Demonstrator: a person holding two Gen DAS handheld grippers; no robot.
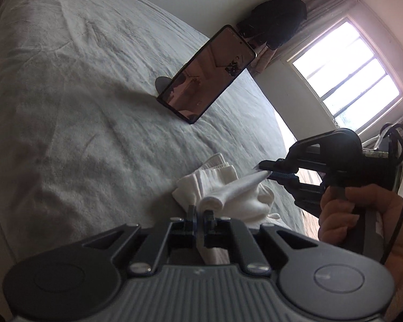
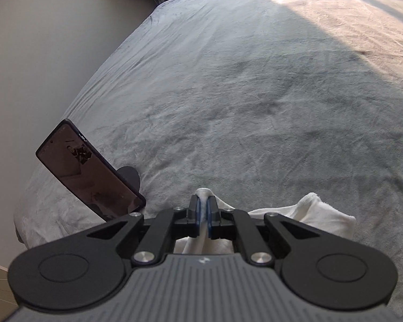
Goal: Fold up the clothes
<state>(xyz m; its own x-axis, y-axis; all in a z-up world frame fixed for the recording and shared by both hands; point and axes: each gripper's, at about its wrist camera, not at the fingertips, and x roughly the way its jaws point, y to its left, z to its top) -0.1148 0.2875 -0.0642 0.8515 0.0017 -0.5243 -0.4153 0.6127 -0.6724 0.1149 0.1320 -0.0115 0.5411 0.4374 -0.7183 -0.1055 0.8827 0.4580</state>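
The white garment lies bunched on the grey bed, at about five o'clock in the left wrist view, near the bed's edge. Both tools have it. The left hand-held gripper is clamped narrow on a fold at the near side, and the right hand-held gripper, coming in from three o'clock in a person's hand, is pinched on a drawn-out corner. In the right wrist view that same right hand-held gripper has white cloth squeezed between its blue pads, with more fabric spilling out toward four o'clock.

The risks, as I judge them: each grip holds only a thin bit of fabric, so a sharp pull apart could slip a corner free. The cloth is still twisted and rolled between the two grips, so laying it down now would probably set a crooked fold. It also sits close to the bed's edge and could slide off.

A phone is propped on a stand at twelve o'clock from the garment, well apart, though a wide spread or swing of the cloth could knock it. Beyond it are a dark bag and a bright window.
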